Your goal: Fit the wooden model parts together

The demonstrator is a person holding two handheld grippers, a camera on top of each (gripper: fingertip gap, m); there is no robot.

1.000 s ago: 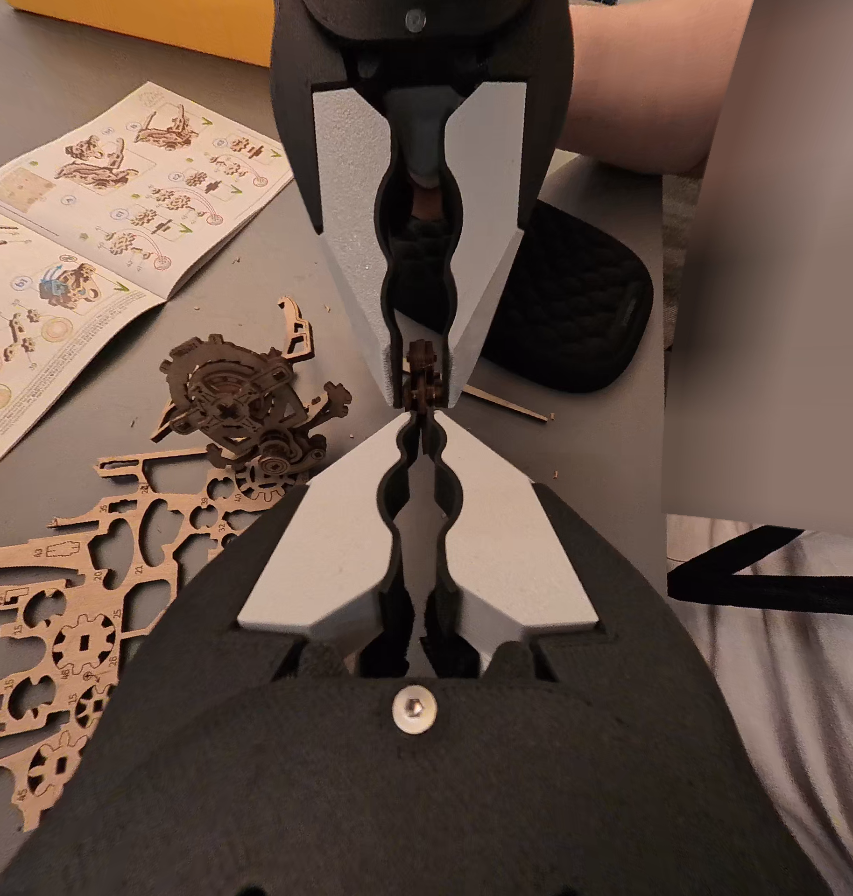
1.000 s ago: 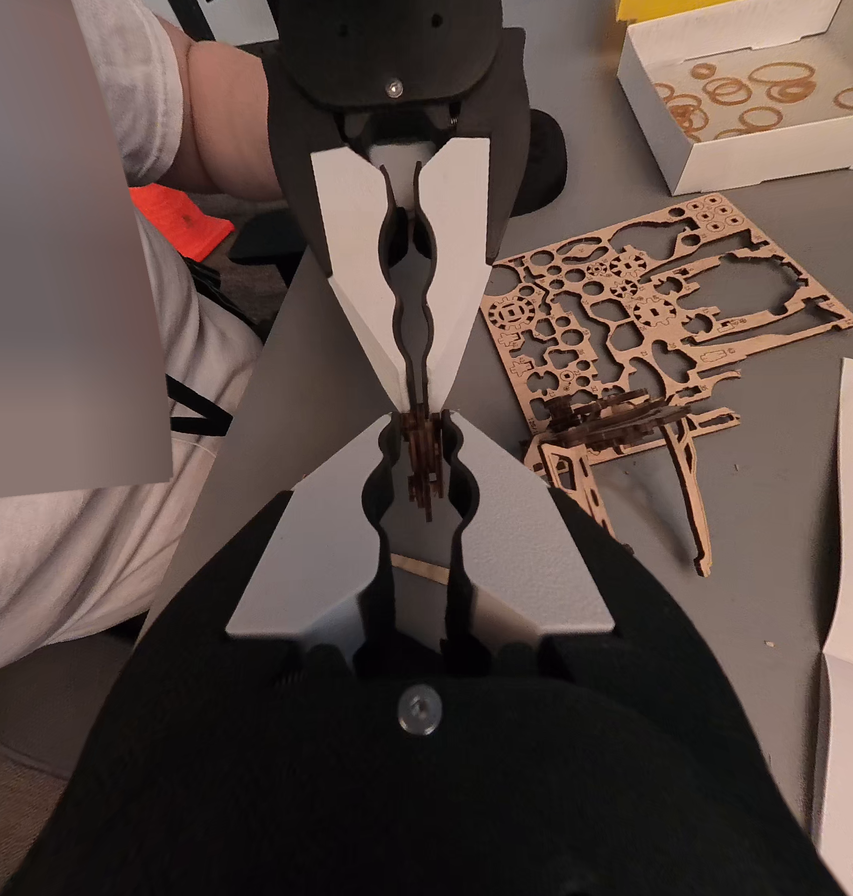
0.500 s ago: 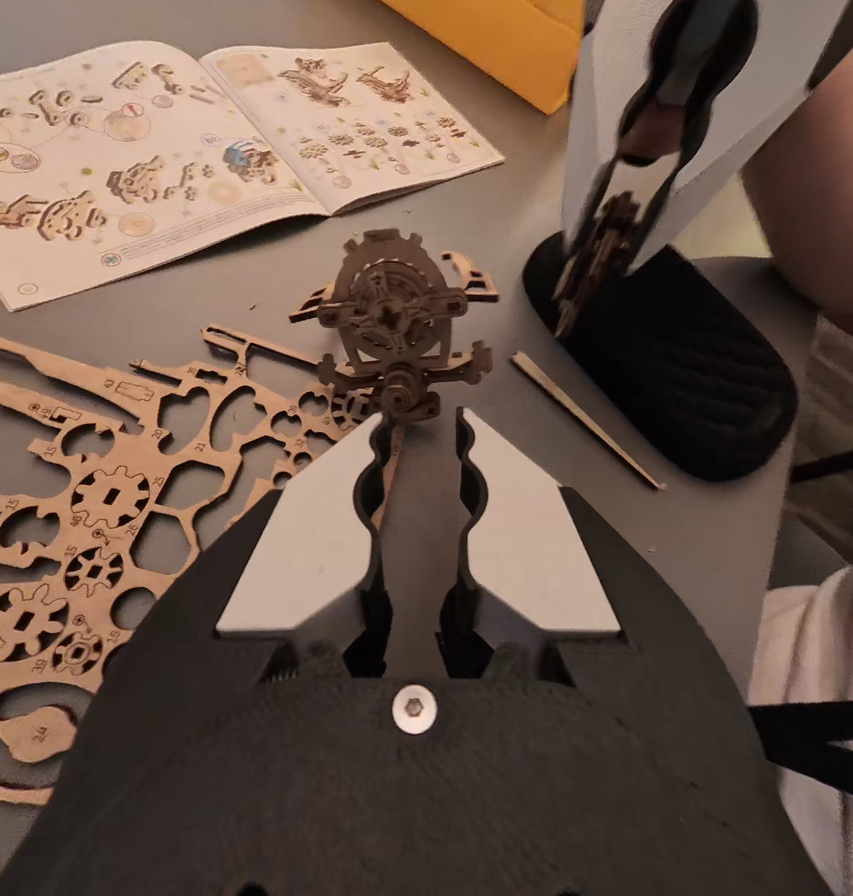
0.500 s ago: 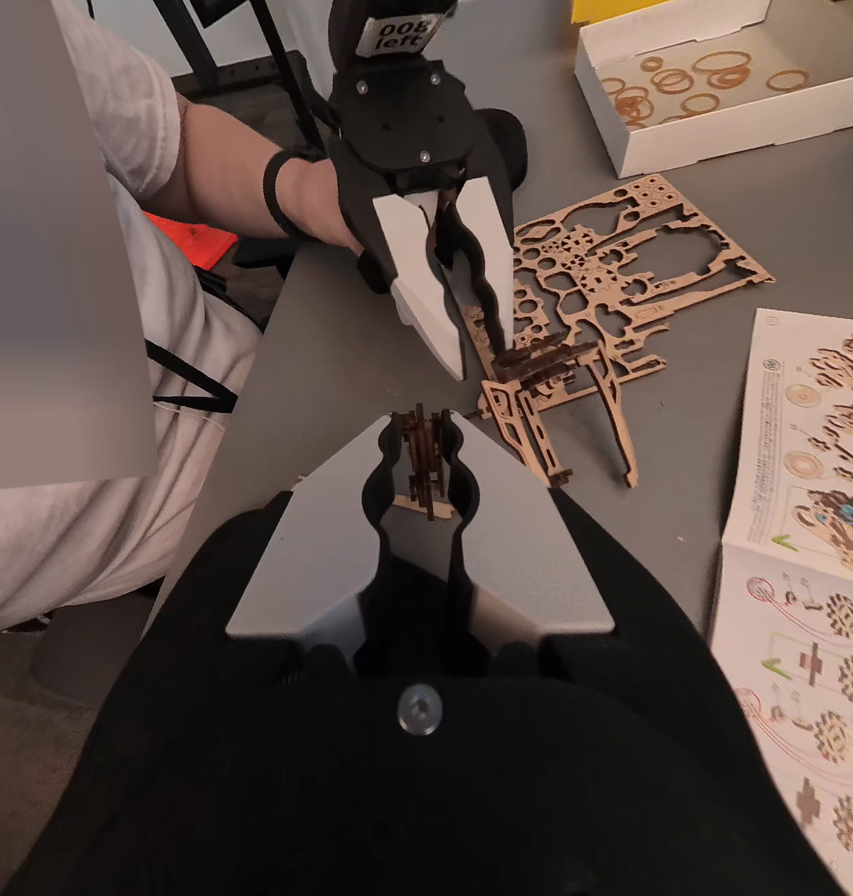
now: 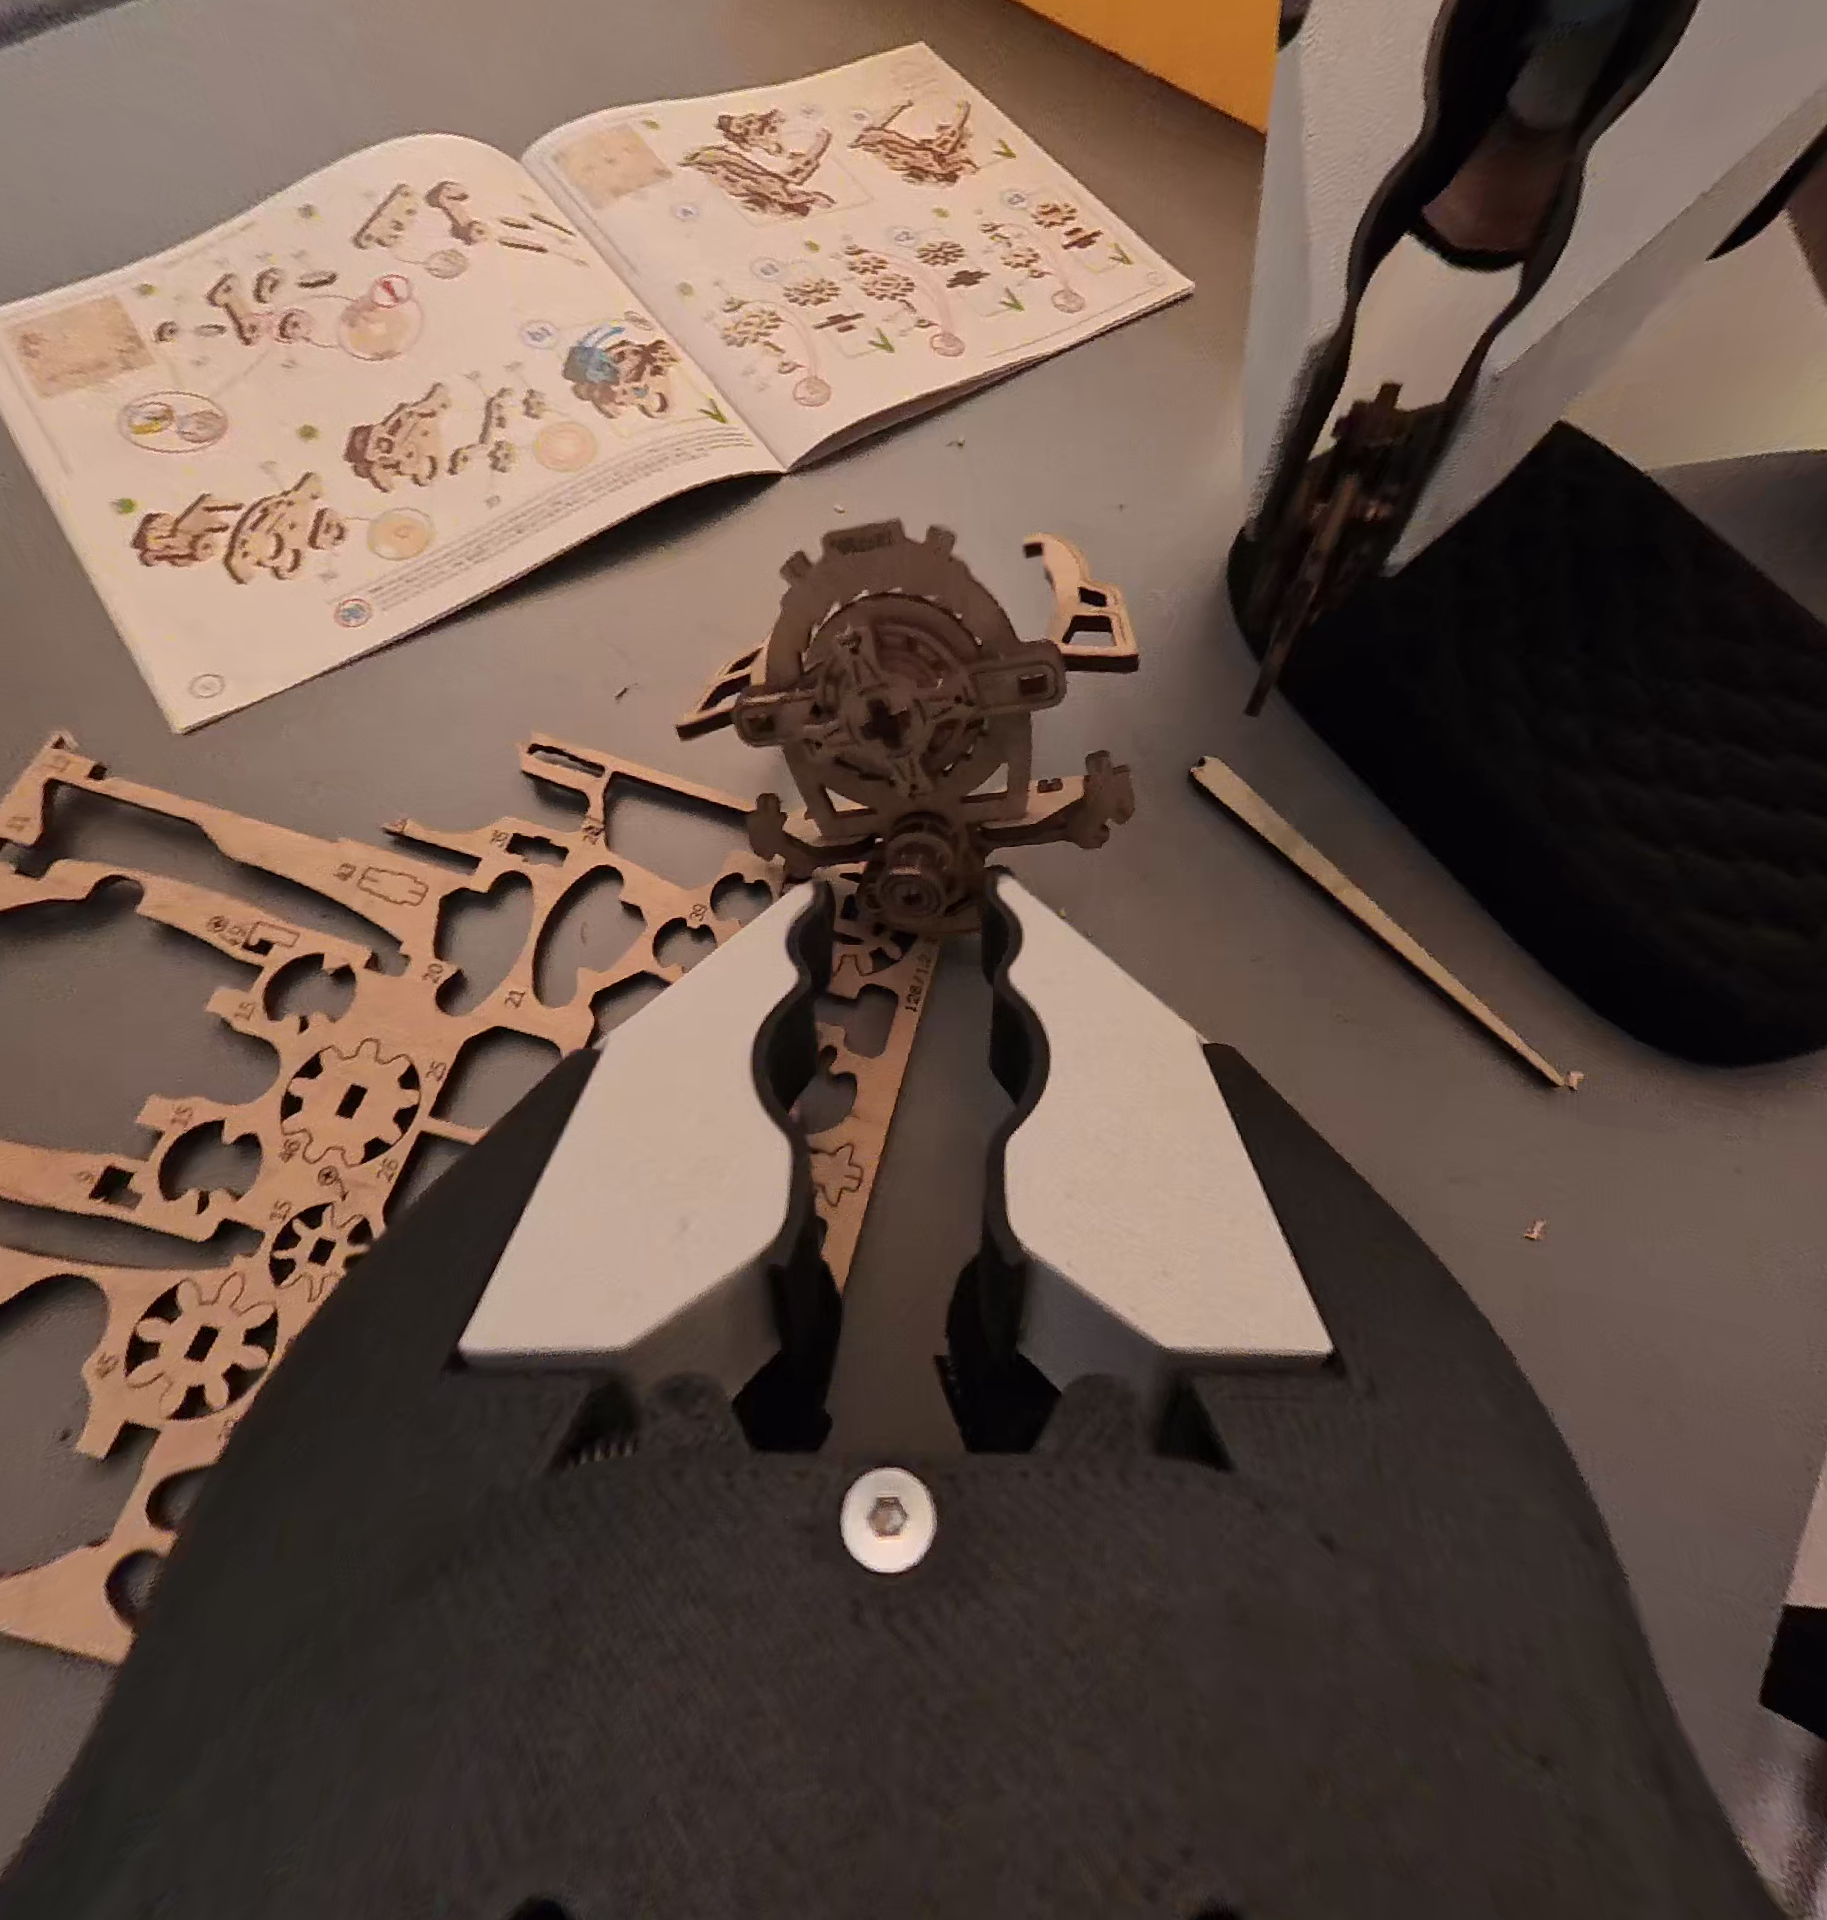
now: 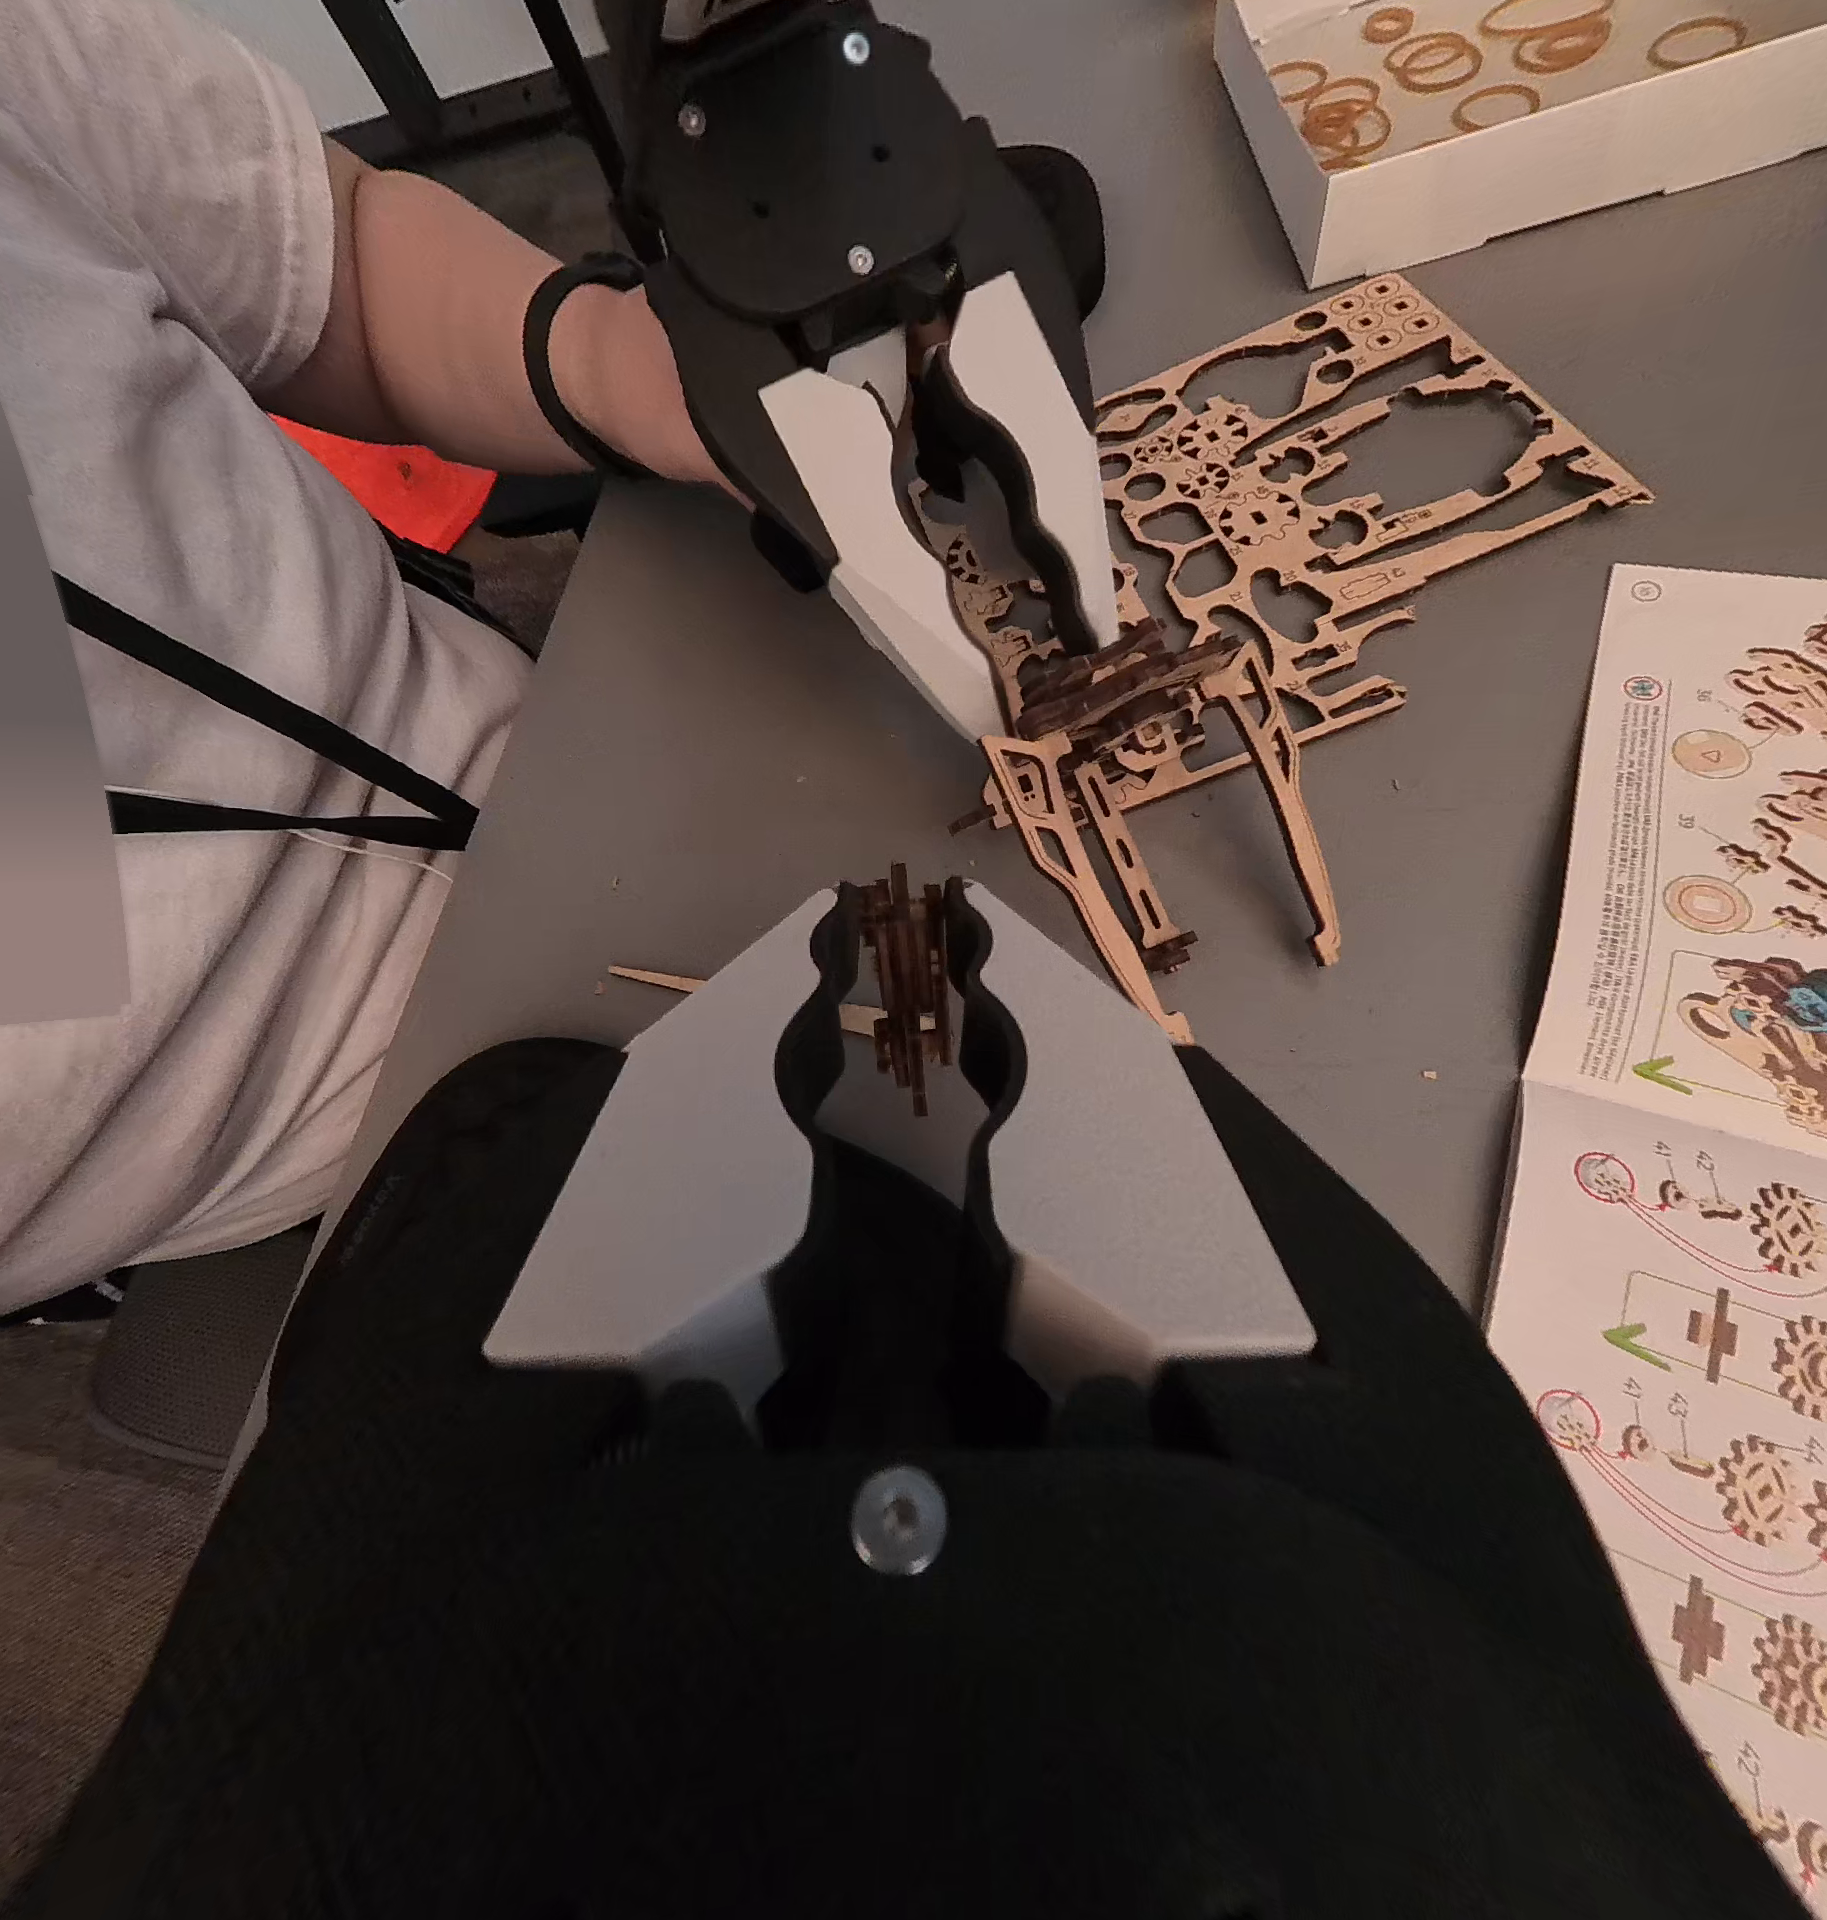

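A grey table (image 5: 1304, 1195) carries everything: an open instruction booklet (image 5: 535, 395) at the far left in the left wrist view, a punched-out plywood parts sheet (image 5: 213, 1091) at the near left, a black quilted pad (image 5: 1615, 790) at the right, and a white box of wooden rings (image 6: 1532, 114) far off in the right wrist view. The partly built wooden model (image 5: 919, 748) stands on the table just past the tips of the left gripper (image 5: 896, 904), on the edge of the parts sheet, with its round geared face toward that gripper. The left gripper's jaws are spread, flanking the small hub low on the model; whether they touch it I cannot tell. The right gripper (image 6: 901, 899) is clenched on a small stacked gear piece (image 6: 904, 977), whose long axis runs along the fingers. It sits near and a little left of the model's legs. The left gripper is clearly nearer the model, so it likely steadies the model while the right brings the gear piece in. A thin wooden stick (image 5: 1376, 925) lies between model and pad.
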